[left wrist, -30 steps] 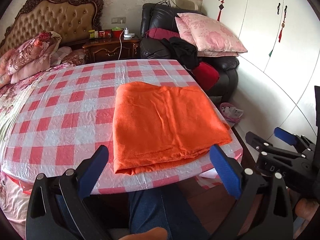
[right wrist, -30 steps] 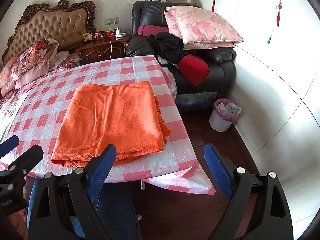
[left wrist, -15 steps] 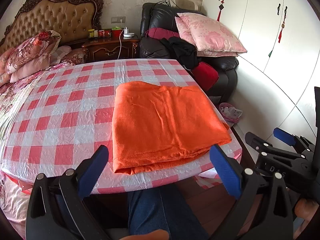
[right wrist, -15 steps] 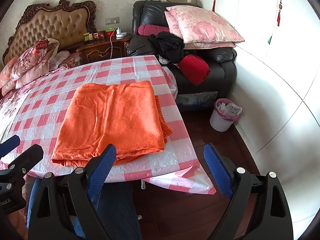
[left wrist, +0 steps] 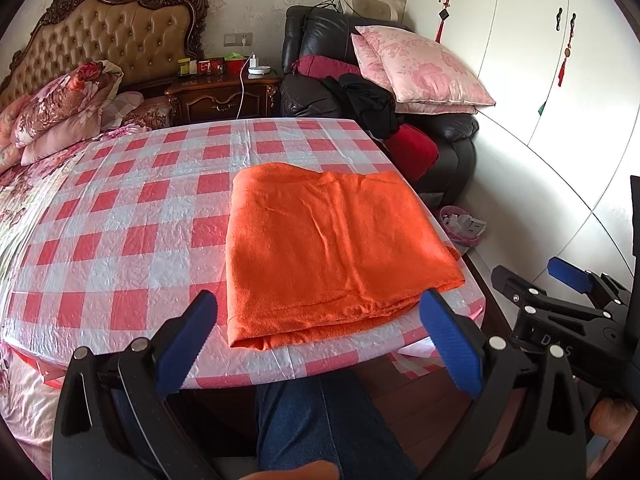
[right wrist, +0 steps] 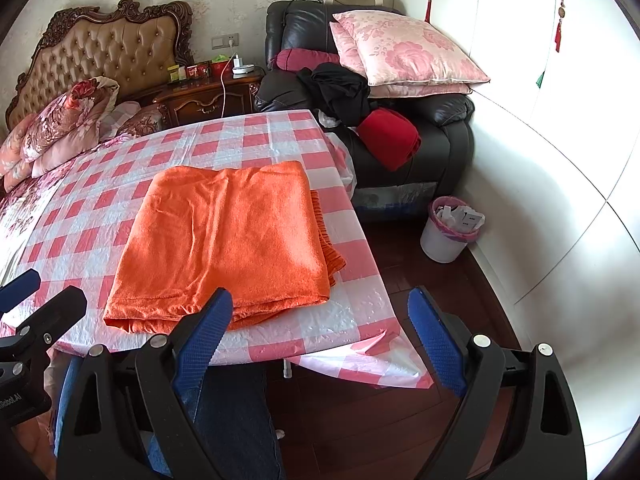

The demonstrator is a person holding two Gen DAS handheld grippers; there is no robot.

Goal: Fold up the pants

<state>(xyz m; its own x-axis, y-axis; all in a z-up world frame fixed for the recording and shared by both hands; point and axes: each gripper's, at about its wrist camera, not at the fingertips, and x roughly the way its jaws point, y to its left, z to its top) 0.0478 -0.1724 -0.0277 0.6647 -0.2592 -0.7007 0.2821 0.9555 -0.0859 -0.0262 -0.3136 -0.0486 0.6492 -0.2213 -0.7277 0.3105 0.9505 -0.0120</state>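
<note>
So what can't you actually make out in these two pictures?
- Orange pants: folded; inner layers hidden under the top layer, both views.
- Items on the nightstand: too small to identify.
- Wastebasket: partly hidden behind the table in the left view.
- Right tool: cut off by the left view's edge.
- Left tool: open, empty.

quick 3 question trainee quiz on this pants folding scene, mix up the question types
1. True or false: the orange pants lie folded on the checked tablecloth.
2. The left hand-held gripper is: A) open, holding nothing B) shut on the pants.
3. Fill in: beside the armchair, on the floor, stands a white ____.

Key: 1 true; 2 A; 3 bin
</note>
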